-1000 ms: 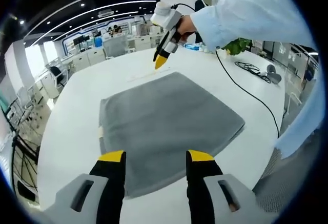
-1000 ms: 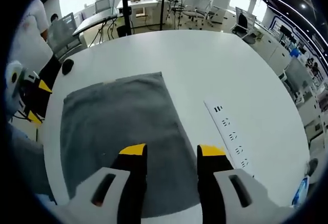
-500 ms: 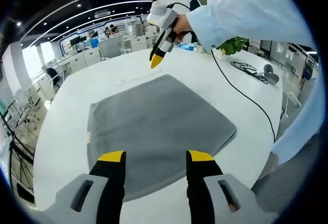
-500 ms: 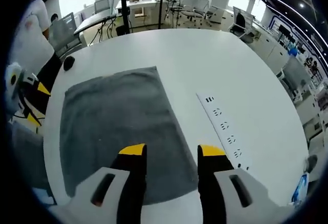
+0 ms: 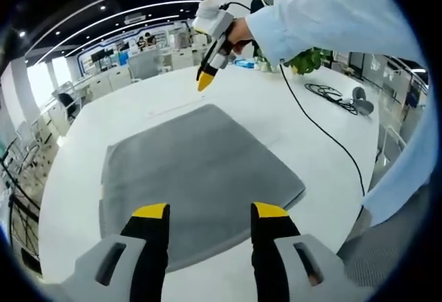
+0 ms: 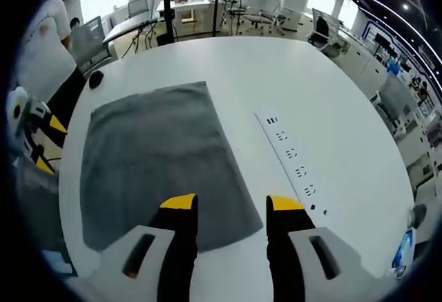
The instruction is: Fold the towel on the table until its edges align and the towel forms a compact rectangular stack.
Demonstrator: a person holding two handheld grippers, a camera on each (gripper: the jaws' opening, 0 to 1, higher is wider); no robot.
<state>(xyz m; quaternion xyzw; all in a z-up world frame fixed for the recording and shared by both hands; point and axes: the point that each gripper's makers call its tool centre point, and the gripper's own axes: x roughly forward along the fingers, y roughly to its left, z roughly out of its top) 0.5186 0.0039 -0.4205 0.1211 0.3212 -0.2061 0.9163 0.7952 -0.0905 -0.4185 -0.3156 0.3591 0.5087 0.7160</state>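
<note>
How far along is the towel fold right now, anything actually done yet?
Nothing looks folded: the grey towel lies spread flat in a single layer on the white table. Nothing is in hand; the left gripper and right gripper hover open above it. Every fold is left.

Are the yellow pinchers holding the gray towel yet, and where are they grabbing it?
No, nothing is held. The left gripper and the right gripper are both open above the towel, which lies flat on the table.
</note>
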